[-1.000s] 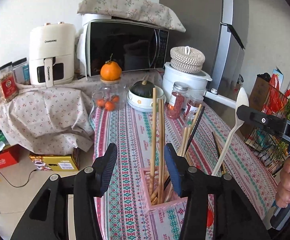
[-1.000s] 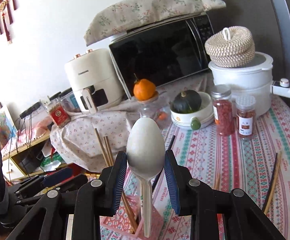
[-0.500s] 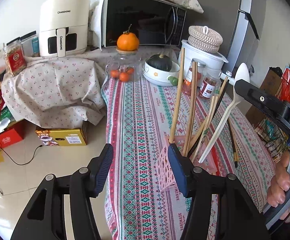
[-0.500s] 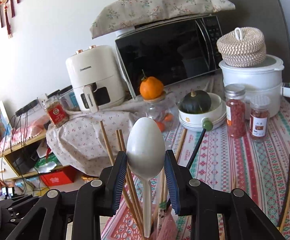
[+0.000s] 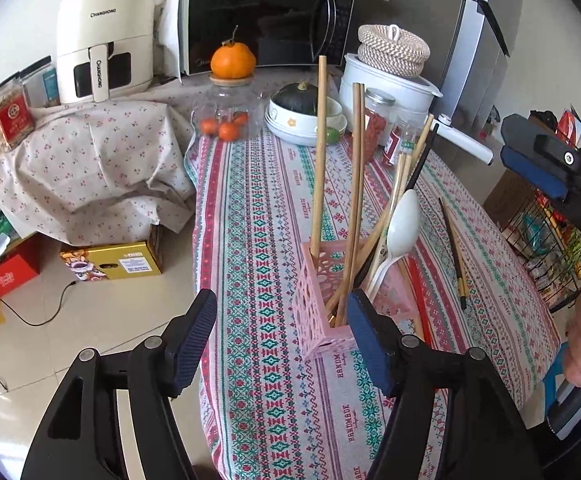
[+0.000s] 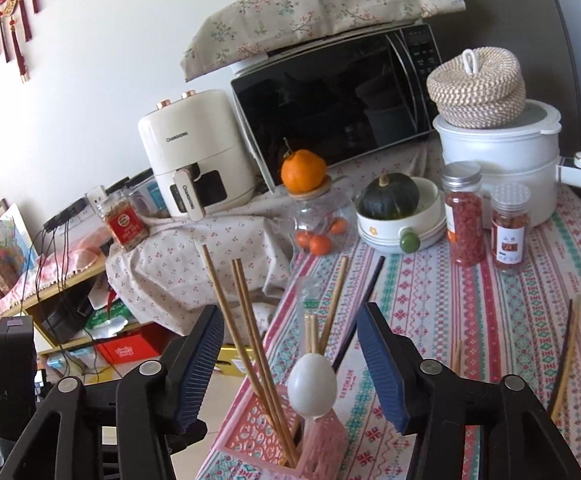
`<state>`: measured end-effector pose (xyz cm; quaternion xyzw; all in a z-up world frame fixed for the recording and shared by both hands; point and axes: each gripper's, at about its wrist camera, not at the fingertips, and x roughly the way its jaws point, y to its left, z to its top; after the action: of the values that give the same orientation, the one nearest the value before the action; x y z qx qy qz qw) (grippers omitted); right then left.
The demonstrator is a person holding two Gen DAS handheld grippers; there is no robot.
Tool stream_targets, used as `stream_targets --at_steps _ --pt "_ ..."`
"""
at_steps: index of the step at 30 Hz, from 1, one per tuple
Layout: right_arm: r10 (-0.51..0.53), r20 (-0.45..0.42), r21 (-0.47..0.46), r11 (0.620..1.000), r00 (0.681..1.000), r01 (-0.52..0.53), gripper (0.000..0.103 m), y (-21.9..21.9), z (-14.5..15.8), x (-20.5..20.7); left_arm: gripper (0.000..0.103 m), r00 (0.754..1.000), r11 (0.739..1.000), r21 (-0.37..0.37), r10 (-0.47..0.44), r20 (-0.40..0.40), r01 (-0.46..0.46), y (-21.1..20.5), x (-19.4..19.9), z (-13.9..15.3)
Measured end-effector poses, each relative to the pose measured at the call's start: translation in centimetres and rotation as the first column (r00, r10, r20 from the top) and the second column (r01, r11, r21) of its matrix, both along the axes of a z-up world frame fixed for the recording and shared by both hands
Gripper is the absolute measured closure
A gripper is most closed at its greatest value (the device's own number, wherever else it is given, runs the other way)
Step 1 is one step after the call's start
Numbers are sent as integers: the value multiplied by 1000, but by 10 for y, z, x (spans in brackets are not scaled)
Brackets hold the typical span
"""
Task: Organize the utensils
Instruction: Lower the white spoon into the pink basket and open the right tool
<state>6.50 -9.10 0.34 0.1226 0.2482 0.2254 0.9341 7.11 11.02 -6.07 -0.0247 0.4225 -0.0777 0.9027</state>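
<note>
A pink lattice utensil holder point(image 5: 317, 300) stands on the patterned tablecloth point(image 5: 258, 208) near its left edge. Several wooden chopsticks point(image 5: 320, 152) and a white spoon point(image 5: 402, 222) lean inside it. My left gripper point(image 5: 280, 338) is open and empty, with its right pad just in front of the holder. In the right wrist view, the spoon point(image 6: 312, 384) and chopsticks point(image 6: 242, 332) rise from the holder point(image 6: 258, 436) between the spread jaws of my right gripper point(image 6: 290, 360), which touches nothing. Loose chopsticks point(image 5: 454, 252) lie on the cloth to the right.
At the table's far end are a glass jar point(image 5: 226, 116) topped by an orange, a bowl with a squash point(image 5: 302, 114), two spice jars point(image 6: 464, 220) and a white pot point(image 6: 498, 152). Behind stand a microwave point(image 5: 258, 20) and air fryer point(image 5: 102, 44). A wire basket point(image 5: 550, 240) sits right of the table.
My right gripper has opened and let go of the white spoon, which now stands in the pink holder. The left gripper stayed open and shifted left, off the holder.
</note>
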Motion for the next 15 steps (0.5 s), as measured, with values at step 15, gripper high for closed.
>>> stream_targets --at_steps 15 --pt "-171 -132 -120 981 977 155 16 -99 -10 0 18 980 980 41 -194 -35 195 -79 -30 2"
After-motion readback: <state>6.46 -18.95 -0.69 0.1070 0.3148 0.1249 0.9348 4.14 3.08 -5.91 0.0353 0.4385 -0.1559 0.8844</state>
